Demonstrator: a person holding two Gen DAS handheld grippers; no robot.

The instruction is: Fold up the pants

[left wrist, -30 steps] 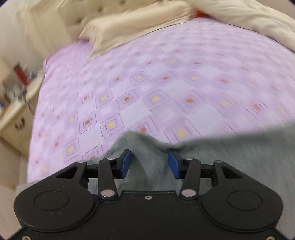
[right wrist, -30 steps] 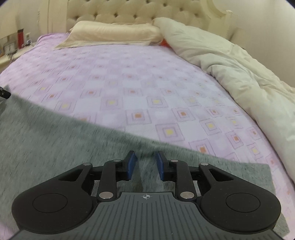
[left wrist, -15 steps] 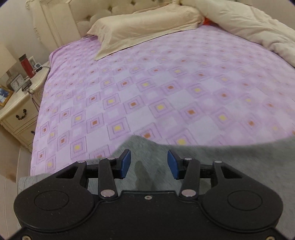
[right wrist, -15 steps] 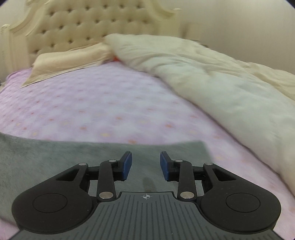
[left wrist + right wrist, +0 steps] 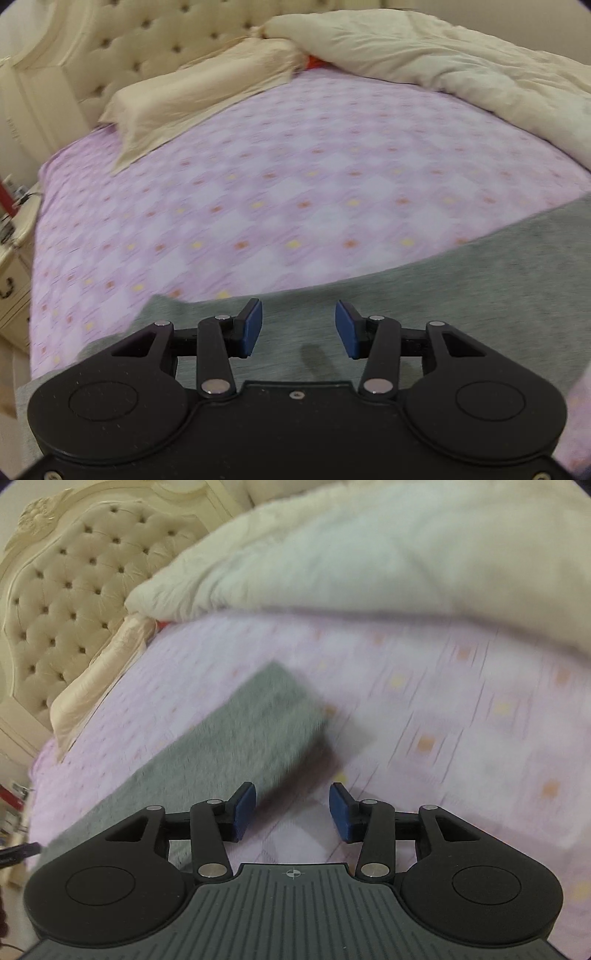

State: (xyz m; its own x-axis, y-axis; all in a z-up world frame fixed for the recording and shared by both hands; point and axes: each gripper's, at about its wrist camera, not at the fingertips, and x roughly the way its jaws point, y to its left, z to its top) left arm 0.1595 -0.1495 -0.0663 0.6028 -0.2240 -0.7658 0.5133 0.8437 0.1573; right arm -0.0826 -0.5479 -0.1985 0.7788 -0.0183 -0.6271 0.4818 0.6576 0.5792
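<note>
Grey pants lie flat on the purple patterned bed sheet. In the left wrist view my left gripper hovers open above the grey cloth near its far edge, with nothing between its blue pads. In the right wrist view the pants run as a long grey strip from lower left to a squared end at centre. My right gripper is past that end, over bare sheet. Its jaws are opening and hold nothing; only its left fingertip overlaps the strip's edge.
A cream duvet is heaped along the right side of the bed. A cream pillow lies against the tufted headboard. A bedside cabinet stands at the left edge of the bed.
Both grippers swung sideways over the bed. The right one rolled and slid off the grey cloth to its end, its jaws widening. The left gripper's gap stayed the same.
</note>
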